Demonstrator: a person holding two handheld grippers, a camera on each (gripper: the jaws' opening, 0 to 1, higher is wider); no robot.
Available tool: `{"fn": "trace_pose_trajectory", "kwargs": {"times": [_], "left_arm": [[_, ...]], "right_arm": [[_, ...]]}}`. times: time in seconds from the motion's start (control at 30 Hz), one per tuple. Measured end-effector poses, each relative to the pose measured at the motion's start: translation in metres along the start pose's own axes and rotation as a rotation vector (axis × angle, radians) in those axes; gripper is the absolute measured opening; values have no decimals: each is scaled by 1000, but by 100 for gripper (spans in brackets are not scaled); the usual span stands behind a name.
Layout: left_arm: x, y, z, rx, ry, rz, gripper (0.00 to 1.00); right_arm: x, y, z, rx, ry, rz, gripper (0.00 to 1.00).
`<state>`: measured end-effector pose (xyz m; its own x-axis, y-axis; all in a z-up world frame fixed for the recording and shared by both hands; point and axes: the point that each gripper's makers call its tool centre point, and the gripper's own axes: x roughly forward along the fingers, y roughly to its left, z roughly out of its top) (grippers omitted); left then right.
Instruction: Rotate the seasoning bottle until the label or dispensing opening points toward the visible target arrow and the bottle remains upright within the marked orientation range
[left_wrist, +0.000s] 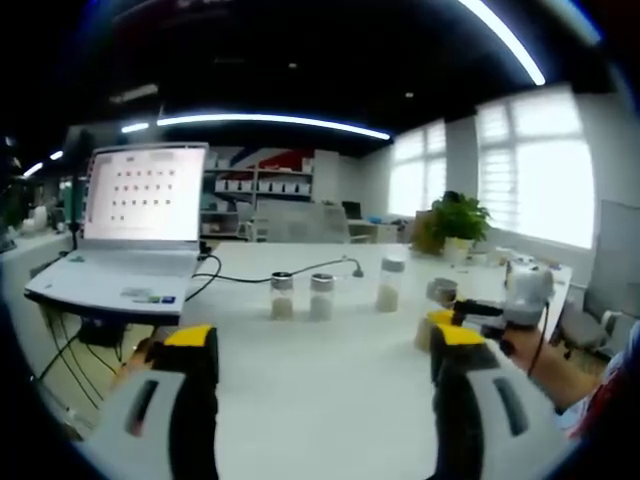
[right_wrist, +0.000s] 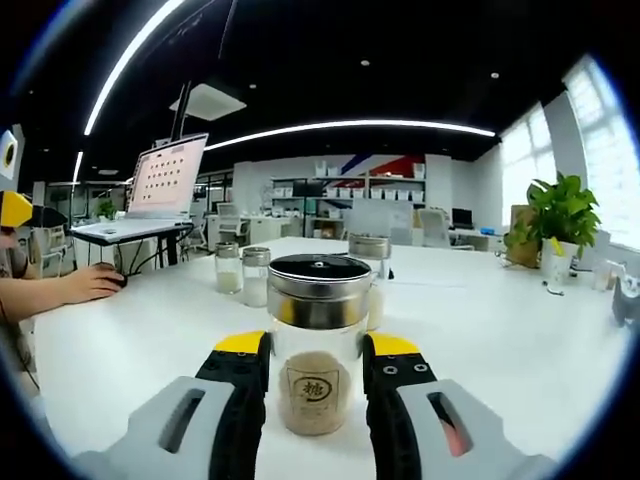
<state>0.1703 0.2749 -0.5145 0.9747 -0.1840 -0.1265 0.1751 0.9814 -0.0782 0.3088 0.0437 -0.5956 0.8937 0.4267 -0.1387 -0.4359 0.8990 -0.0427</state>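
The seasoning bottle (right_wrist: 318, 300), clear glass with a metal lid and pale powder inside, stands upright on the white table (right_wrist: 500, 330). A small square label on it faces the camera in the right gripper view. My right gripper (right_wrist: 318, 352) is shut on the bottle, one yellow-tipped jaw pressing each side. From the left gripper view, the same bottle (left_wrist: 441, 293) sits at the right in the right gripper (left_wrist: 470, 318). My left gripper (left_wrist: 325, 345) is open above the table with nothing between its jaws.
Three more jars (left_wrist: 321, 296) stand in a row mid-table, also in view as jars (right_wrist: 256, 275) behind the held bottle. A laptop (left_wrist: 140, 215) with a cable (left_wrist: 300, 270) sits at the left, a potted plant (left_wrist: 458, 218) far right. A hand (right_wrist: 92, 283) rests on the table.
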Motion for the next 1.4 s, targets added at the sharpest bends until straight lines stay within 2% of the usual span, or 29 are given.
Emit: {"fn": "trace_pose_trajectory", "kwargs": {"times": [0.03,0.07,0.1,0.17,0.2,0.4,0.43,0.47,0.6,0.7,0.77,0.8,0.9,1.07,1.13,1.2,1.33,1.4], "left_arm": [[0,0,0,0,0,0,93],[-1,0,0,1,-1,0,93],[-1,0,0,1,-3,0,93],[-1,1,1,-1,-6,2,93],[-1,2,1,-1,-6,3,93],[0,2,0,-4,-4,8,93],[0,1,-1,-4,-2,6,93],[1,1,-1,-3,-1,4,93],[1,1,0,-2,0,3,93],[0,1,0,-1,0,3,93],[-1,2,1,-1,-3,4,93],[-1,2,2,-2,-5,6,93],[-2,2,1,-3,-7,9,93],[-4,4,1,-1,-9,22,93],[-5,5,2,6,-11,29,93],[-6,5,3,1,-14,26,93],[-7,6,3,0,-13,28,93],[-7,6,3,-1,-11,23,93]], "right_arm": [[0,0,0,0,1,1,37],[1,1,-3,-67,26,27,38],[2,3,-8,-97,50,42,41],[3,1,-11,-34,54,24,64],[4,2,-8,-3,32,36,71],[-5,1,10,1,-36,67,71],[-6,2,15,17,-54,78,71],[-8,2,20,69,-79,81,71],[-12,-1,19,50,-44,104,79],[-15,-5,18,40,-36,114,78],[-22,-15,24,85,-71,97,69],[-24,-16,26,79,-72,100,67],[-27,-17,29,58,-59,130,71],[-28,-25,37,41,-86,160,69],[-26,-20,36,64,-62,235,69],[-26,-17,41,107,-79,293,67],[-25,-14,50,77,-98,365,63],[-22,-14,53,87,-108,376,60]]}}
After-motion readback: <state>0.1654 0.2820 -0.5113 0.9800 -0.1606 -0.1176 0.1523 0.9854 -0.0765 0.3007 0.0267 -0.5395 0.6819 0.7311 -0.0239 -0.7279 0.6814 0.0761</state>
